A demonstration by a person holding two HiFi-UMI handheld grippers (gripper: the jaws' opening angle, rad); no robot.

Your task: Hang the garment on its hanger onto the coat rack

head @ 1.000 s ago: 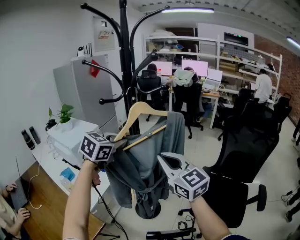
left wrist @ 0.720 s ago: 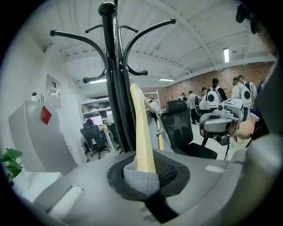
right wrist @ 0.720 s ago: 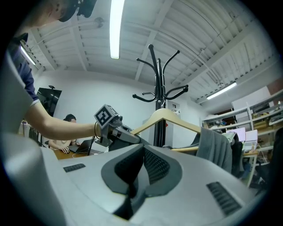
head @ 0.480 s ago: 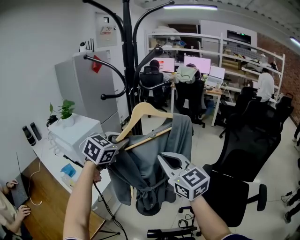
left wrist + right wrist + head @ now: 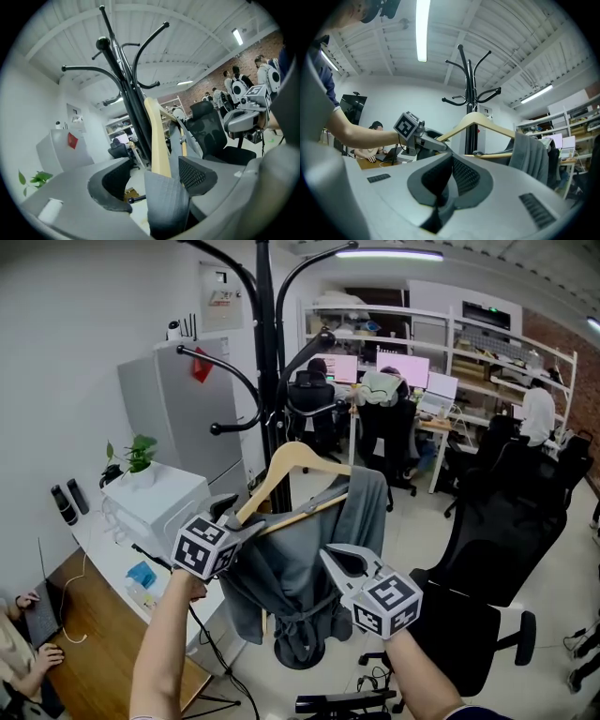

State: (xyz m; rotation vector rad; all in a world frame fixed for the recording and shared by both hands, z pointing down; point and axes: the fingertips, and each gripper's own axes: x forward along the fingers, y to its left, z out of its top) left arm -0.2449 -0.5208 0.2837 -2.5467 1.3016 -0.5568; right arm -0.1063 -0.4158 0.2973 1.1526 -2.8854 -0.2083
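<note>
A wooden hanger (image 5: 298, 454) carries a grey garment (image 5: 300, 568) beside the black coat rack (image 5: 265, 343); its hook is hidden near the pole. My left gripper (image 5: 239, 521) is at the hanger's left end. Its jaws have just been opening and stand wide, with the hanger (image 5: 157, 140) and a fold of garment (image 5: 164, 201) loose between them in the left gripper view. My right gripper (image 5: 330, 557) sits at the garment's right front. In the right gripper view its pads (image 5: 461, 176) meet, and I see nothing between them.
A grey fridge (image 5: 173, 418) and a white cabinet (image 5: 155, 498) with a plant stand left of the rack. A wooden desk (image 5: 75, 615) lies below left. A black office chair (image 5: 478, 549) is close on the right. People sit at desks (image 5: 403, 399) behind.
The left gripper's jaws have gone from shut on the hanger's end to wide apart. The hanger and garment stay where they were. The right gripper has not moved.
</note>
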